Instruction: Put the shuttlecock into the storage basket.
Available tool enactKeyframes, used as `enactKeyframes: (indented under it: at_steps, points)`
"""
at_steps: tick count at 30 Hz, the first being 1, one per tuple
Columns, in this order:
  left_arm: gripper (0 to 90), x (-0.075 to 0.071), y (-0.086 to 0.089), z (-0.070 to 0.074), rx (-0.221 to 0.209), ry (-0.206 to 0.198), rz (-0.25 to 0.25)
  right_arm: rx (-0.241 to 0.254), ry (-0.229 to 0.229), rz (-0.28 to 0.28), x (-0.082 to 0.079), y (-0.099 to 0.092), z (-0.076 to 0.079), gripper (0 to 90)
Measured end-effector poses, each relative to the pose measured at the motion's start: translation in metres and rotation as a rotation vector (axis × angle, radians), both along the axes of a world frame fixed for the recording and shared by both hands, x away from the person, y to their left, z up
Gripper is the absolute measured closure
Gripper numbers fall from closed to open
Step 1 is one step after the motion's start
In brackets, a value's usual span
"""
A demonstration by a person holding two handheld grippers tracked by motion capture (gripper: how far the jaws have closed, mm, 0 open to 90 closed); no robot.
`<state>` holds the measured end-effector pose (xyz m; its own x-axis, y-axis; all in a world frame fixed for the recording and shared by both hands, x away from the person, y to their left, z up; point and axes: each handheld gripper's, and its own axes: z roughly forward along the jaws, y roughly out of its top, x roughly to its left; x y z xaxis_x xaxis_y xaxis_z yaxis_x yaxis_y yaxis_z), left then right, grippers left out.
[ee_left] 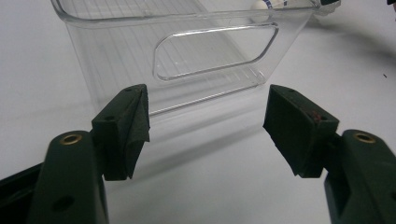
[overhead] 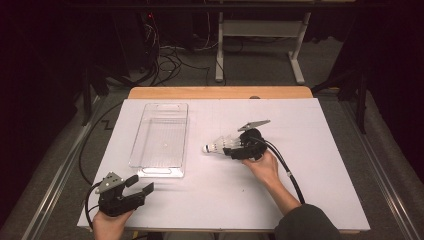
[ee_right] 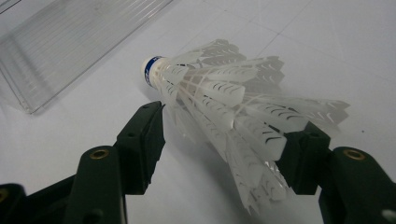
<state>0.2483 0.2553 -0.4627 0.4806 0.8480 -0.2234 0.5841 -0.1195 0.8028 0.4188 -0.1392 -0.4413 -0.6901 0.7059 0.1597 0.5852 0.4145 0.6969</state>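
At the near left of the table (overhead: 310,165), the left gripper (overhead: 140,186) rests with its 2 jaws wide apart and nothing between them, pointing at the near end of the clear tray (overhead: 161,137), just short of it. To the right of the tray lies a white shuttlecock (overhead: 220,145), cork toward the tray. The right gripper (overhead: 235,148) has its 2 jaws spread around the feather skirt; whether the pads press it, I cannot tell.

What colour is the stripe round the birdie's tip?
Blue, on the shuttlecock; the right gripper view shows it best.
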Motion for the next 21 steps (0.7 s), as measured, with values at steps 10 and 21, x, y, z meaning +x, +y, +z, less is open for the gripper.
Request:
enactKeyframes:
  at_steps: [10,21]
  points:
    - [32.1,-0.0009,-0.0015,0.0017,0.004,-0.008,-0.005,0.004,-0.002,0.001,0.0030,0.0026,-0.0022,39.6]
    - [32.1,-0.0011,-0.0012,0.0014,0.005,-0.008,-0.004,0.007,0.004,0.013,0.0055,0.0093,-0.0026,42.3]
